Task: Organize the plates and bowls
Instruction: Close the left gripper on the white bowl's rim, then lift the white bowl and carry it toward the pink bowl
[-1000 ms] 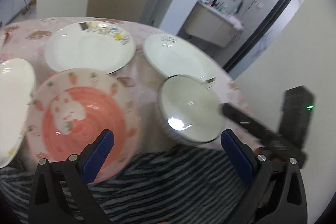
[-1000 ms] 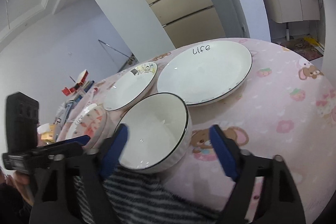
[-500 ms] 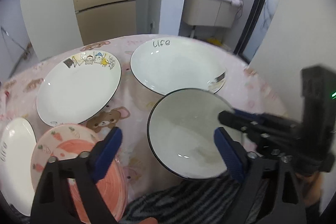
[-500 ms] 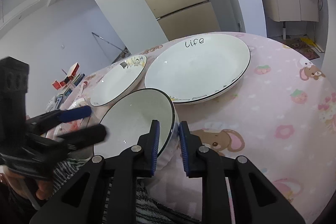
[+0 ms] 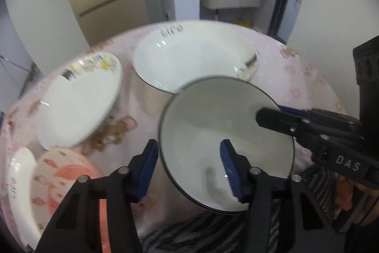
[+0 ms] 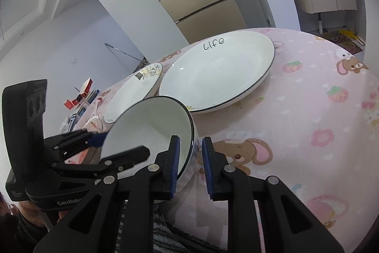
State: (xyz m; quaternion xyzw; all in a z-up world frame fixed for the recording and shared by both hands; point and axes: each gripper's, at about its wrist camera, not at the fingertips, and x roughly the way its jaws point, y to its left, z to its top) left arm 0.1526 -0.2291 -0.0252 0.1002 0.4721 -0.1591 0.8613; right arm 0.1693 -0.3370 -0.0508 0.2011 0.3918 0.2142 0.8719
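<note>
Tablecloth (image 6: 296, 110) in pink with bears and strawberries covers the round table, and its right side lies bare toward the rim. The white bowl (image 6: 151, 127) with a dark rim is at the near edge, tilted, its mouth facing up and toward the left. The right gripper (image 6: 190, 163) is clamped narrow on the bowl's right wall, one pad inside and one outside. The left gripper (image 5: 188, 170) stands half open astride the bowl's left rim, one pad (image 5: 231, 172) inside the bowl, the other outside; whether they touch I cannot tell. Just beyond the bowl sits the "Life" plate (image 6: 218, 70), the cartoon plate (image 6: 135, 91) beside it to the left. The pink rabbit plate (image 5: 68, 184) lies at the near left edge.
</note>
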